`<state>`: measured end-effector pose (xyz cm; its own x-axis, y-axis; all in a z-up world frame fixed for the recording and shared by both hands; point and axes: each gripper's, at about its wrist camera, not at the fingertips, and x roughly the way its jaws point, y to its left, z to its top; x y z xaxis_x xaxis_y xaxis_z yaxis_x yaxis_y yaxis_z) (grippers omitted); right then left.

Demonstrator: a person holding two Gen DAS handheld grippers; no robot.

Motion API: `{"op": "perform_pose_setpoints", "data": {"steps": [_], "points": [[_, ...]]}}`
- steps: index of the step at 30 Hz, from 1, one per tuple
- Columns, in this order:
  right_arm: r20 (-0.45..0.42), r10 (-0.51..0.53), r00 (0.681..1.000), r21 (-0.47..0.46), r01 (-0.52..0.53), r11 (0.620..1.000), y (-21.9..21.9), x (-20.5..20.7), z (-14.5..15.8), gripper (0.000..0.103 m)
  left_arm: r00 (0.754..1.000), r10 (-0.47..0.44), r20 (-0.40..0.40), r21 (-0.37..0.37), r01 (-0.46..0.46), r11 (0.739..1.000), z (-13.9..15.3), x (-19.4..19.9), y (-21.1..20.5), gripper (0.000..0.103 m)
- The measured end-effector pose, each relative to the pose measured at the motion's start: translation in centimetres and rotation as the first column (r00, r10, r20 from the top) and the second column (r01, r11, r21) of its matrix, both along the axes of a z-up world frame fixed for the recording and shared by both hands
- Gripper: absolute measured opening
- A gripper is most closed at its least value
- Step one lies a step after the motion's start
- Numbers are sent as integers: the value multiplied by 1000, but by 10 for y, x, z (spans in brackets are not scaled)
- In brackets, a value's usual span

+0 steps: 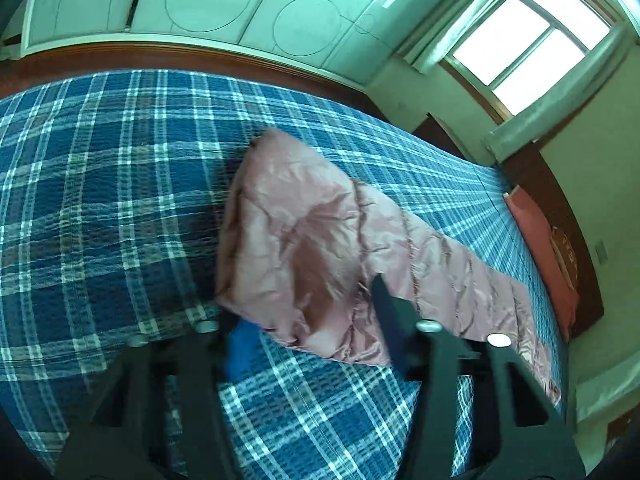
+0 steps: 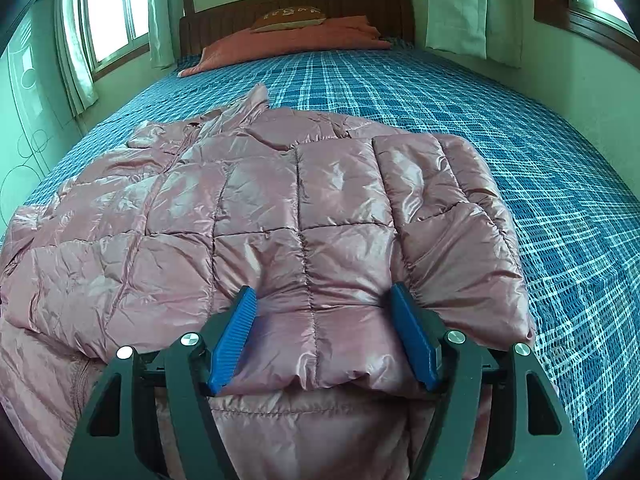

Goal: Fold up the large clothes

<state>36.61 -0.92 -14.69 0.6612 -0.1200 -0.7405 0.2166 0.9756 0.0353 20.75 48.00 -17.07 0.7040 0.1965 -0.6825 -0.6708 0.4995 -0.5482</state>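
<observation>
Daylight from blown-out windows, greenish cast on walls; glare patches on the glossy pink jacket. Left wrist view motion-blurred, fingers smeared; right wrist view sharp. Fisheye bending, dark vignetted corners

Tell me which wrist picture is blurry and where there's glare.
Left wrist view: motion-smeared, worst on the pink jacket and gripper; the window is blown out. Right wrist view: sharp, with sheen on the jacket and fisheye bending of the bed.

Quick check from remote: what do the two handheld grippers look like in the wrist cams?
Both match: the right gripper has black angular linkage arms, round silver pivot screws and ribbed blue pads. The left gripper shows the same black frame and silver screws, motion-blurred. No cables or sleeves visible.
</observation>
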Motion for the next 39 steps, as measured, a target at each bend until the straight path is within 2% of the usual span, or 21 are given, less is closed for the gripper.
{"op": "perform_pose_setpoints", "data": {"steps": [2, 3, 4, 7, 9, 11, 13, 15, 19, 24, 25, 29, 30, 34, 35, 36, 37, 38, 39], "points": [[0, 0, 1000, 0, 0, 1000, 0, 0, 0, 69, 1000, 18, -2, 3, -18, 1000, -3, 0, 14, 27], [1, 0, 1000, 0, 0, 1000, 0, 0, 0, 69, 1000, 10, -12, 19, -10, 1000, -2, 2, 21, 15], [1, 0, 1000, 0, 0, 1000, 0, 0, 0, 69, 1000, -1, -15, 36, 2, 999, -1, 7, 25, 9], [5, -1, 1000, 0, 1, 1000, 0, -1, 0, 69, 999, -13, -30, 134, 17, 991, 16, 18, 33, 7], [7, -1, 1000, 1, 1, 1000, 0, -1, 0, 69, 998, -58, -13, 216, 60, 975, 36, 30, 27, 6], [9, -1, 1000, 3, 1, 1000, -1, -1, 0, 69, 992, -130, 3, 295, 123, 947, 57, 45, 16, 6], [10, -1, 1000, 5, 1, 1000, -1, -1, 0, 69, 976, -216, 11, 344, 199, 917, 73, 62, -2, 6], [12, -2, 1000, 9, 2, 1000, -1, -1, 1, 69, 952, -307, 5, 375, 282, 883, 84, 80, -22, 6], [18, -3, 1000, 17, 3, 1000, -2, -1, 0, 69, 888, -458, -46, 443, 429, 787, 96, 118, -79, 6], [19, -3, 1000, 19, 3, 1000, -2, -1, 0, 69, 783, -613, -105, 482, 580, 657, 89, 149, -153, 6], [20, -3, 1000, 19, 3, 1000, -2, -1, 0, 69, 761, -638, -116, 487, 603, 631, 85, 155, -174, 6], [20, -3, 1000, 19, 3, 1000, -2, -1, 0, 69, 684, -709, -173, 493, 683, 539, 66, 171, -207, 6], [20, -3, 1000, 19, 3, 1000, -2, -1, 0, 69, 670, -720, -182, 495, 695, 522, 65, 173, -223, 6], [21, -4, 1000, 20, 3, 1000, -2, -1, 0, 69, 615, -745, -258, 510, 742, 436, 44, 180, -231, 7], [21, -4, 1000, 20, 3, 1000, -2, -1, 0, 69, 599, -749, -285, 505, 757, 414, 39, 181, -235, 8], [21, -4, 1000, 20, 3, 1000, -2, -1, 0, 69, 587, -749, -307, 502, 769, 397, 33, 181, -229, 14], [21, -4, 1000, 20, 3, 1000, -2, -1, 0, 69, 576, -752, -321, 498, 778, 383, 30, 181, -234, 26], [20, -4, 1000, 20, 3, 1000, -2, -1, 0, 69, 565, -757, -328, 494, 786, 373, 26, 186, -234, 32], [21, -4, 1000, 20, 4, 1000, -2, -1, 0, 69, 563, -760, -326, 494, 787, 370, 30, 172, -239, 41]]}}
